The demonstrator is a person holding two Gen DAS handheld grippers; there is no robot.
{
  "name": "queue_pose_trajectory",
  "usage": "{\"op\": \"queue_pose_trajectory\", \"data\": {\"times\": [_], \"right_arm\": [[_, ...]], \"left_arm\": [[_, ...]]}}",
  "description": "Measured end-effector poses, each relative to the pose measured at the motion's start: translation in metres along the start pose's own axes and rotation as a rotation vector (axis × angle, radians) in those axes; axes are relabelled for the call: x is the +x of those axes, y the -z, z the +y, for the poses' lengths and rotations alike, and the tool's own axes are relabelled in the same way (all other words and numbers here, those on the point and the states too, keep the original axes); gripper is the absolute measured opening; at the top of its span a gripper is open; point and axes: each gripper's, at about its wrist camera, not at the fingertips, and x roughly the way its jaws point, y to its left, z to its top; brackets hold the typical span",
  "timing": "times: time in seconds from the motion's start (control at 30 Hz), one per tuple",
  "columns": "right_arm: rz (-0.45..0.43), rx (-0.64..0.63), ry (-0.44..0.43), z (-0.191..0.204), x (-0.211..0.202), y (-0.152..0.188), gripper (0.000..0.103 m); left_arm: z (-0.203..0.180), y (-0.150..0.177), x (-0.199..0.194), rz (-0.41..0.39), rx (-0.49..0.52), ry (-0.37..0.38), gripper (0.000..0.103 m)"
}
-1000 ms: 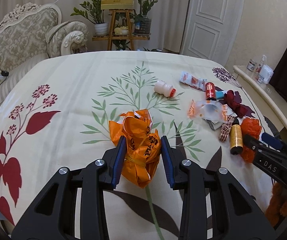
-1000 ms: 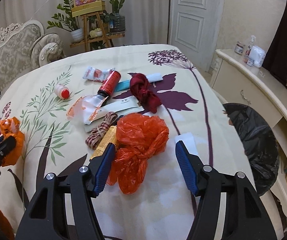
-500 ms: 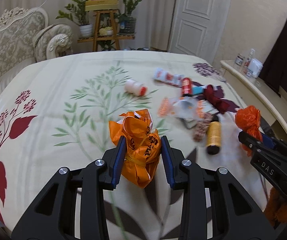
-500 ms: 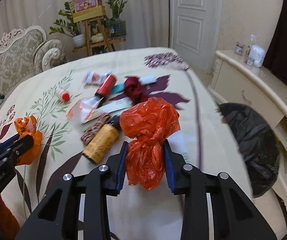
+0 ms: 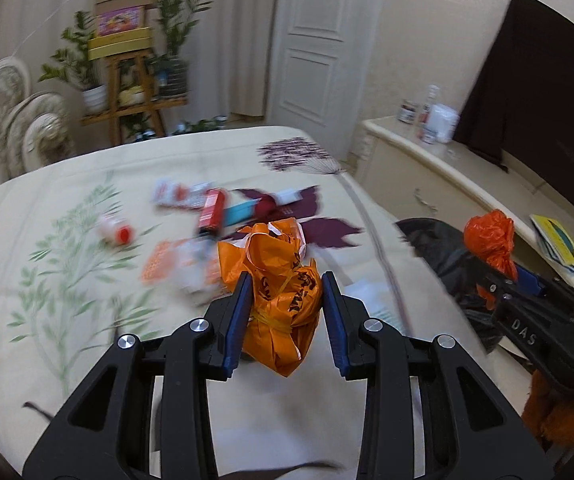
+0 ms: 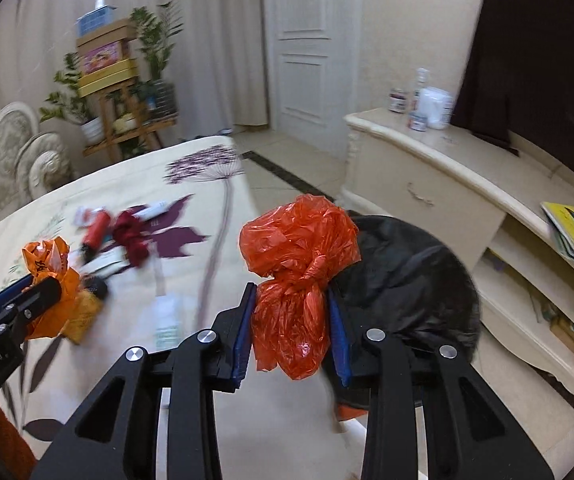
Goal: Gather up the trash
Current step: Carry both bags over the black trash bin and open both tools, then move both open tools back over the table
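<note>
Jaws clamp knotted orange bag (image 5: 283, 304), red bag (image 6: 295, 280).

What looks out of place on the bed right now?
Loose litter lies scattered on the bedspread: a red can, a small white bottle and wrappers. It belongs in the black bin bag beside the bed.

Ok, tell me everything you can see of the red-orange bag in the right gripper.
The red-orange bag is thin, glossy, crinkled plastic, knotted at its middle so that it bulges in a puffy ball above and a looser tail below. The right gripper is shut on it just under the knot, its blue pads pressing both sides. It hangs upright off the bed, in front of the black bin bag. Nothing else touches it. What is inside cannot be seen.
</note>
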Motion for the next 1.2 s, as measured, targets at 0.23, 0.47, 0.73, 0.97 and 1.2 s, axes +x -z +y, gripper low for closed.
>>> {"op": "queue_pose_trajectory", "data": {"times": [0.23, 0.47, 0.73, 0.97, 1.2], "right_arm": [[0.005, 0.04, 0.04, -0.04, 0.014, 0.0, 0.034], [0.02, 0.073, 0.054, -0.067, 0.036, -0.001, 0.034], [0.044, 0.101, 0.066, -0.094, 0.057, -0.001, 0.034], [0.059, 0.124, 0.061, -0.106, 0.07, -0.003, 0.035], [0.054, 0.159, 0.06, -0.112, 0.074, -0.005, 0.056]], "left_arm": [[-0.055, -0.012, 0.032, 0.014, 0.063, 0.051, 0.034], [-0.1, -0.022, 0.065, 0.047, 0.107, 0.073, 0.034], [-0.135, -0.03, 0.096, 0.08, 0.15, 0.085, 0.034], [-0.152, -0.029, 0.11, 0.098, 0.169, 0.08, 0.036], [-0.147, -0.032, 0.11, 0.096, 0.136, 0.079, 0.06]]}}
